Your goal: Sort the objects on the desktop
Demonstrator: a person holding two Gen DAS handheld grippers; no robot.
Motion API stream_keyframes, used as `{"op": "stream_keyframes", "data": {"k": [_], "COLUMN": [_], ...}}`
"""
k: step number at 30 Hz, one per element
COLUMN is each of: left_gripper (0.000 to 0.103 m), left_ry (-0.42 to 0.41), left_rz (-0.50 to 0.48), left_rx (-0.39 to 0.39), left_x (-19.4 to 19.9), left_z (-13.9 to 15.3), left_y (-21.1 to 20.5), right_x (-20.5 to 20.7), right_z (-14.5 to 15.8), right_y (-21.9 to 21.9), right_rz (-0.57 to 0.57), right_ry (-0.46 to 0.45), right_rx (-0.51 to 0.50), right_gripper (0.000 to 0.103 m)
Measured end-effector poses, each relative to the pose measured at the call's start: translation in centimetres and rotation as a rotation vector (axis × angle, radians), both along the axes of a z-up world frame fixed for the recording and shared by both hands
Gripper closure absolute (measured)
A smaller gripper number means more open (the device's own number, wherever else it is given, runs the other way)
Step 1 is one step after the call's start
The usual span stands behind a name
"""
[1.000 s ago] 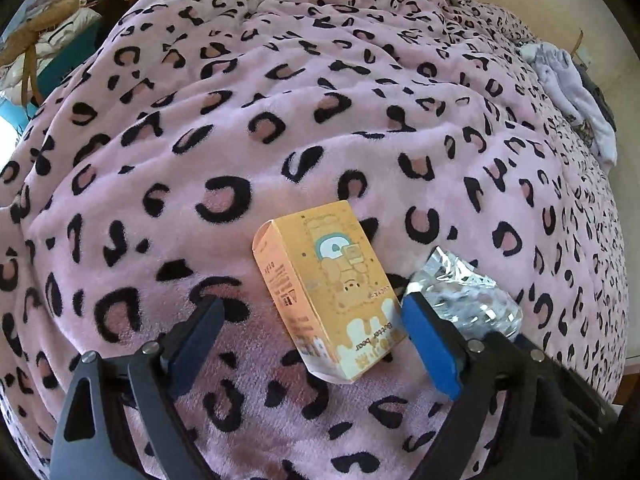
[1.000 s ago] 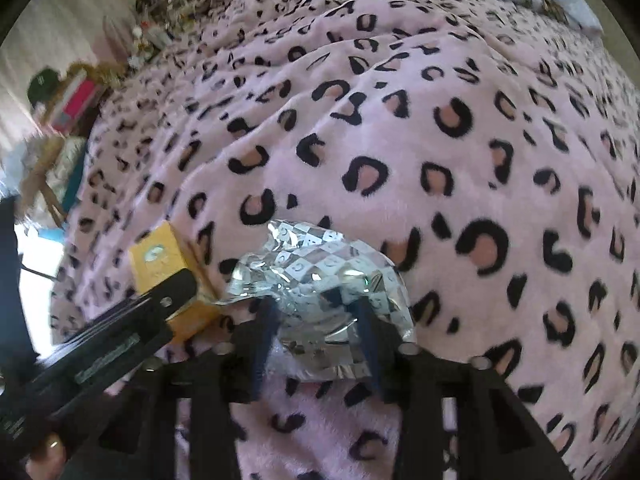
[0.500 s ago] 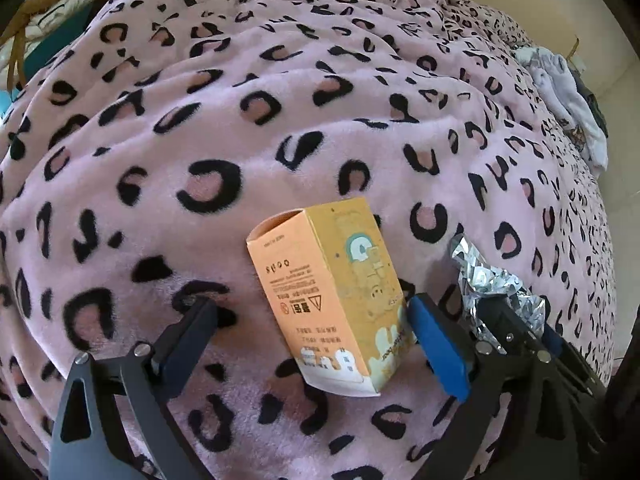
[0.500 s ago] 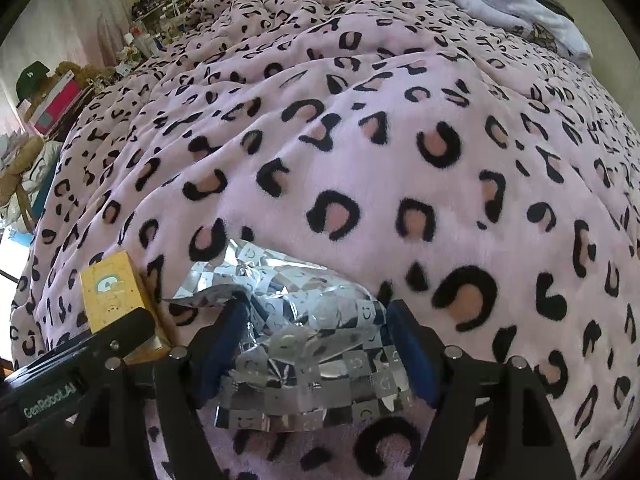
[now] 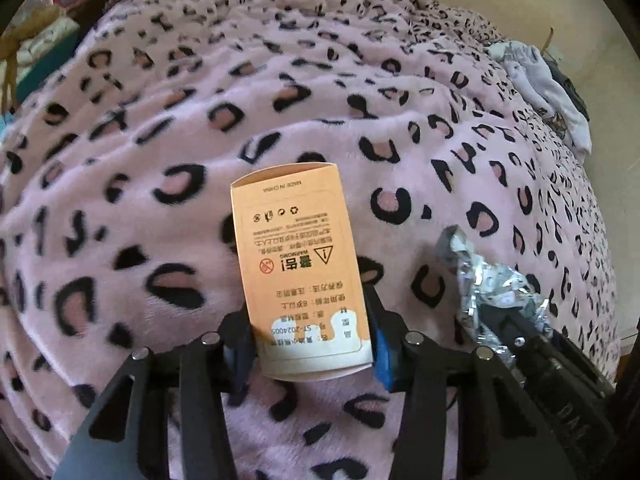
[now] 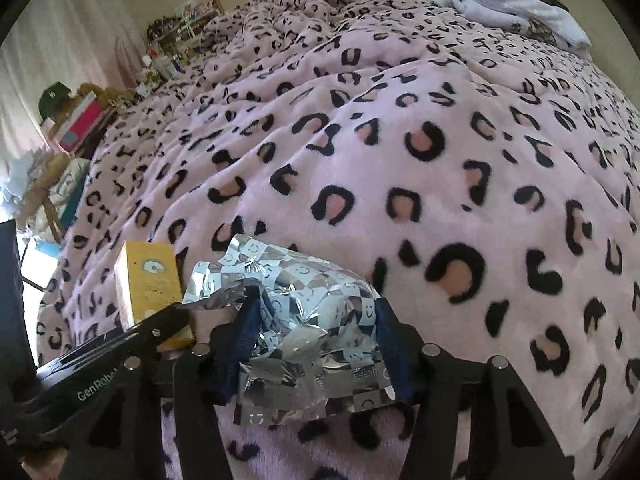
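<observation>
My left gripper (image 5: 310, 340) is shut on an orange carton box (image 5: 298, 268) and holds its lower end, printed back face up, above the pink leopard blanket (image 5: 200, 120). The box also shows in the right wrist view (image 6: 148, 284) at the lower left. My right gripper (image 6: 314, 344) is shut on a crinkled silver foil packet (image 6: 304, 320) with a checker pattern. In the left wrist view the foil packet (image 5: 488, 280) and the right gripper (image 5: 516, 328) sit just right of the box.
The pink leopard blanket (image 6: 400, 160) covers the whole bed. White clothes (image 6: 516, 4) lie at the far right corner. Cluttered shelves, a red box (image 6: 80, 120) and a green cap (image 6: 54, 94) stand along the bed's left side.
My left gripper closed on the orange box and tipped it up, back face showing. My right gripper opened around the foil packet, then closed on it again and lifted it.
</observation>
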State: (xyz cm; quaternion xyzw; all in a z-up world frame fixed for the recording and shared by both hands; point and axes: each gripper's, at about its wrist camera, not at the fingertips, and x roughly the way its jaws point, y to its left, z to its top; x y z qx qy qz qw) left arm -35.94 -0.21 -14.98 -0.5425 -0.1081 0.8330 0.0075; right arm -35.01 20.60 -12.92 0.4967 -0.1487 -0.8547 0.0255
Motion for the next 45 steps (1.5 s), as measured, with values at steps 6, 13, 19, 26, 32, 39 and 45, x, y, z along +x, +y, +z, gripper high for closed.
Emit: {"op": "stream_keyframes", "data": {"k": [6,13,19,26,32,39,45], "left_gripper": [0.055,0.055,0.055,0.055,0.055,0.055,0.055], "left_ry": [0.045,0.077,0.106,0.157,0.168,0.180,0.180], "left_rz": [-0.012,-0.041,-0.075,-0.115,-0.145,-0.153,-0.189], "left_rx": [-0.060,-0.125,-0.154,-0.173,-0.178,-0.185,-0.188], "left_x": [3.3,8.4,13.0,18.2,21.9,25.3,27.0], "left_z": [1.6,2.9,4.5,6.6,7.0,7.5,7.9], "left_y": [-1.1,-1.6,-1.4,-0.6,0.4,1.7,3.1], "right_x": [3.1,7.4,11.2,15.8,19.6,22.6,24.6], "right_z": [0.7,1.7,3.1,5.0,6.1,6.5,6.5], "right_y": [1.2,0.6,-0.8,-2.3,-2.1,-1.3,-0.3], "right_rz": [-0.028,-0.005,0.016,0.042,0.036,0.021,0.003], "right_ry": [0.024,0.037,0.058,0.095,0.113,0.109,0.102], "right_rx": [-0.033,-0.033,-0.038,-0.025,-0.016,0.003,-0.008], "right_gripper": [0.045,0.045,0.045,0.045,0.045,0.045,0.045]}}
